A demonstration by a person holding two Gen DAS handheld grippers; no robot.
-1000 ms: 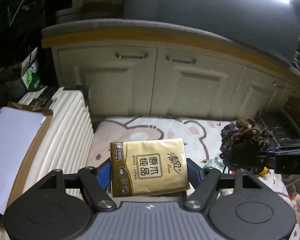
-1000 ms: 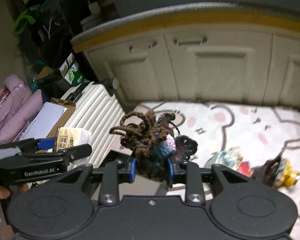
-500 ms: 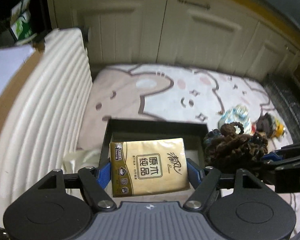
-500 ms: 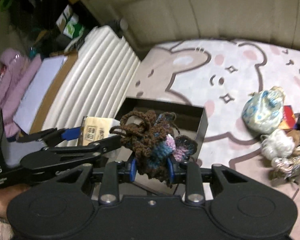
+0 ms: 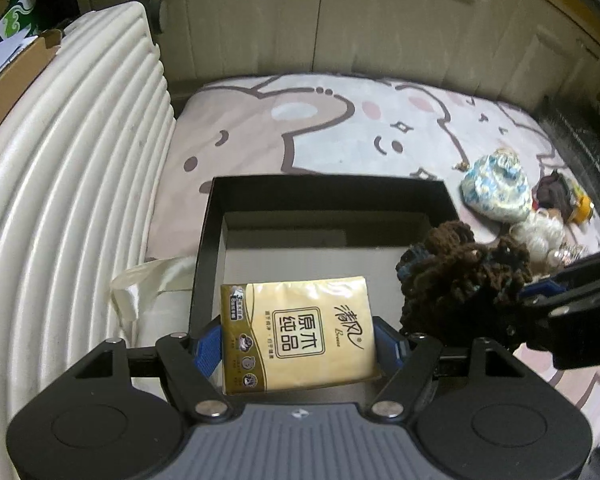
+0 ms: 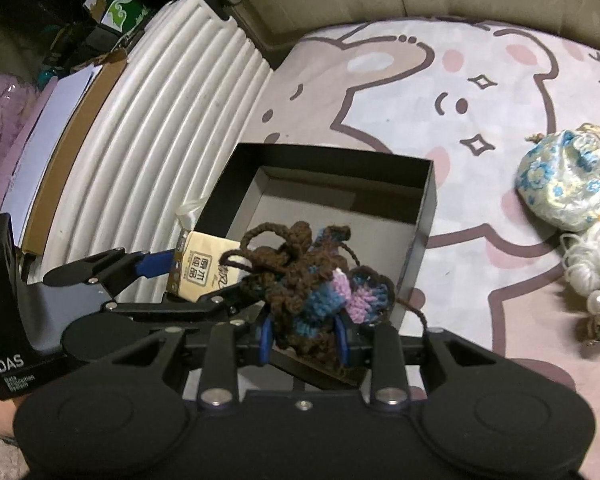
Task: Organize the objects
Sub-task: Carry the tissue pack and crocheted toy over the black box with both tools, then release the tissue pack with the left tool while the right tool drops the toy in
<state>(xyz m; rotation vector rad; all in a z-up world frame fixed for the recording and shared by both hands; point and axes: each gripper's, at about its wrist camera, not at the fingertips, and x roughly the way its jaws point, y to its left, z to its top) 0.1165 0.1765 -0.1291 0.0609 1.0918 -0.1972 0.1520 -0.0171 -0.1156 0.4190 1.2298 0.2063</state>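
Risk lies chiefly in the release. We judge that the left gripper [image 5: 298,344], its blue pads pinching the gold tissue pack [image 5: 296,334] by its two side edges, holds it above the near part of the black box [image 5: 328,188]; if let go too near the front wall, the slick, flat packet could catch the rim and slide out onto the mat. The right gripper [image 6: 304,334], jaws drawn nearly together around the crocheted yarn piece [image 6: 312,284], hangs over the box's near right corner. Loose brown strands trail from that piece — one past the box wall — and we consider a snag on the pad or the rim likely to drag it back out. The two tools also sit close together, so a bump between them is possible.

Materials: the box is rigid, matte, square-walled, open-topped, with nothing visible on its floor. The pack is glossy film, soft inside. The yarn piece is lumpy and compressible — brown, blue and lilac. The cartoon-print mat [image 5: 340,128] looks soft; a floral cloth pouch [image 6: 562,180] and white yarn [image 6: 592,256] lie on it, well apart from the box.
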